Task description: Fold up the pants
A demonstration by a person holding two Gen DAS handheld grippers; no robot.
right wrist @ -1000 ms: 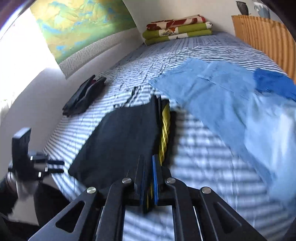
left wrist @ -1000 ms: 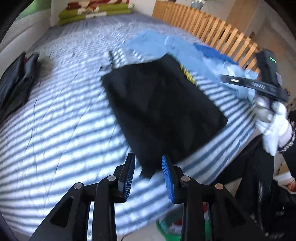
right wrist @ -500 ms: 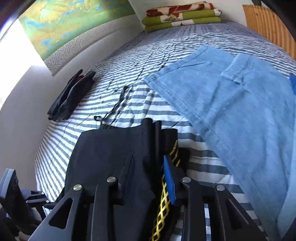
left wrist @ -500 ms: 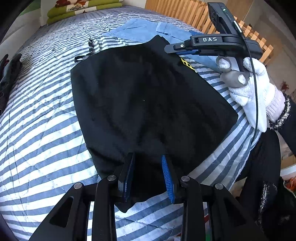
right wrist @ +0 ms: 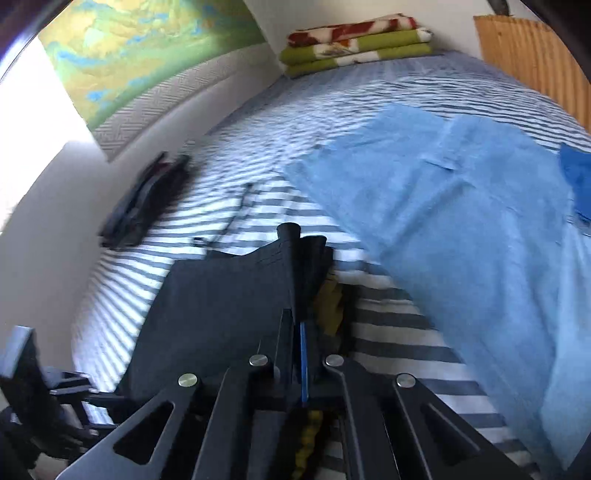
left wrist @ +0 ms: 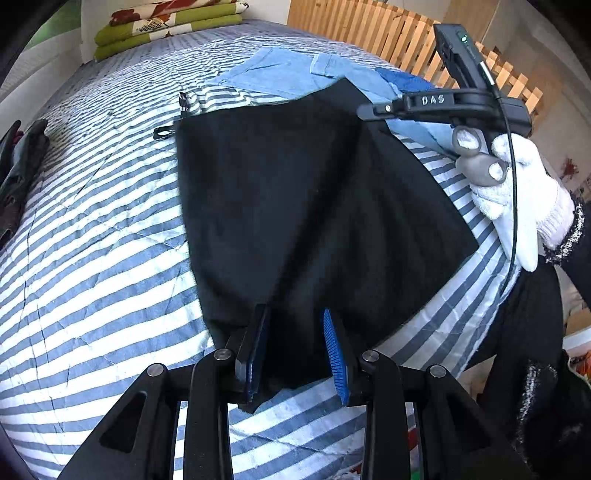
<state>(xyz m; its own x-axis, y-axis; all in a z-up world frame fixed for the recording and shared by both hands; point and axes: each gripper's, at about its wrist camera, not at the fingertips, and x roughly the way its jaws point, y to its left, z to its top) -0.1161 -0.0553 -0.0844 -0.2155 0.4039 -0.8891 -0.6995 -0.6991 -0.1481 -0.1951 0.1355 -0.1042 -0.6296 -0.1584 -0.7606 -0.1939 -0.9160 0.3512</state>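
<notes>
Your black pants (left wrist: pixel 314 206) lie folded flat on the striped bedspread (left wrist: pixel 92 258), near its front edge, forming a broad dark panel. At the right-hand corner the cloth is gathered and lifted; a yellow patterned trim (right wrist: pixel 328 306) shows beneath that raised edge.

Black pants (left wrist: pixel 314 206) are spread across the middle of the frame on the striped bedspread (left wrist: pixel 92 280), and the left gripper (left wrist: pixel 295 343) sits at the bottom centre with its blue pads apart, the cloth's near edge lying between them. Over on the right a white-gloved hand (left wrist: pixel 517 192) holds the right gripper (left wrist: pixel 369 110) at the pants' far corner. Light blue jeans (left wrist: pixel 288 70) lie up top, with folded green blankets (left wrist: pixel 166 26) in the upper left.
</notes>
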